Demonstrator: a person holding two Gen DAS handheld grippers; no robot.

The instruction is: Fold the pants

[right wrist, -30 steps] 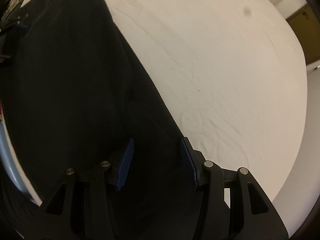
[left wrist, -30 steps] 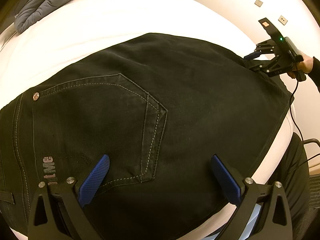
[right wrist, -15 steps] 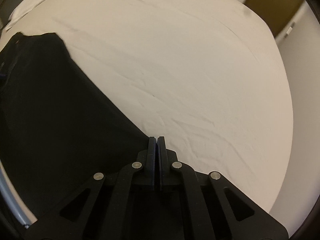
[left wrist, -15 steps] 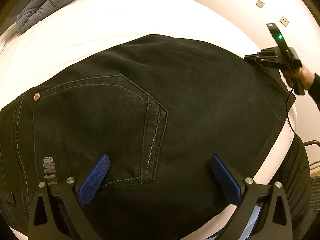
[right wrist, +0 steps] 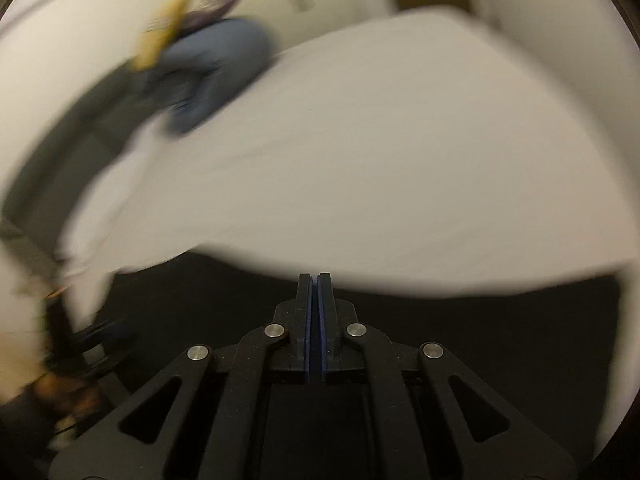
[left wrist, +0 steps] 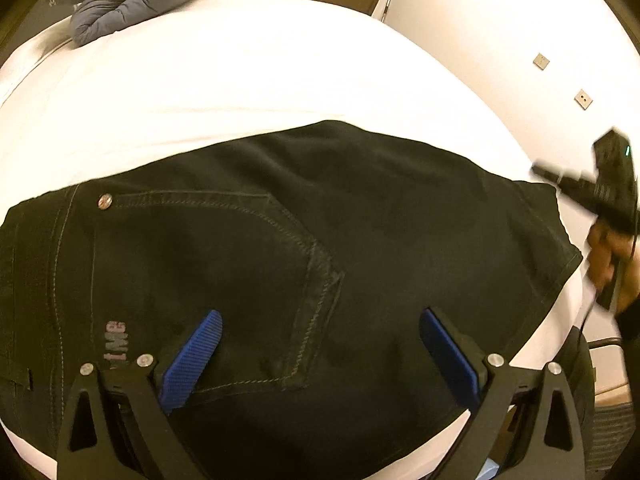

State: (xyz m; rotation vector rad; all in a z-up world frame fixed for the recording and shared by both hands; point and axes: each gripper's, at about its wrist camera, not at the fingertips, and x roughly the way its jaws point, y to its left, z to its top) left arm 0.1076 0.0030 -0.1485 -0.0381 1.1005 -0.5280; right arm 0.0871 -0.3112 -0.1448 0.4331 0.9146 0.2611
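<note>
right tool (right wrist: 314,280) stays closed, swung up | pants (left wrist: 320,240) apparently unmoved

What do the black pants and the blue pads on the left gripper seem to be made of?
The black pants look like matte denim or heavy cotton twill: pale contrast stitching around the back pocket and a metal rivet. The blue pads look like ribbed rubber or soft plastic, judging by their fine ridges; which one is unclear.

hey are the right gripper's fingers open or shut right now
Shut. In the right wrist view the right gripper has its two fingers pressed together, only a thin slit between them. Whether the black pants are pinched there, cannot tell.
</note>
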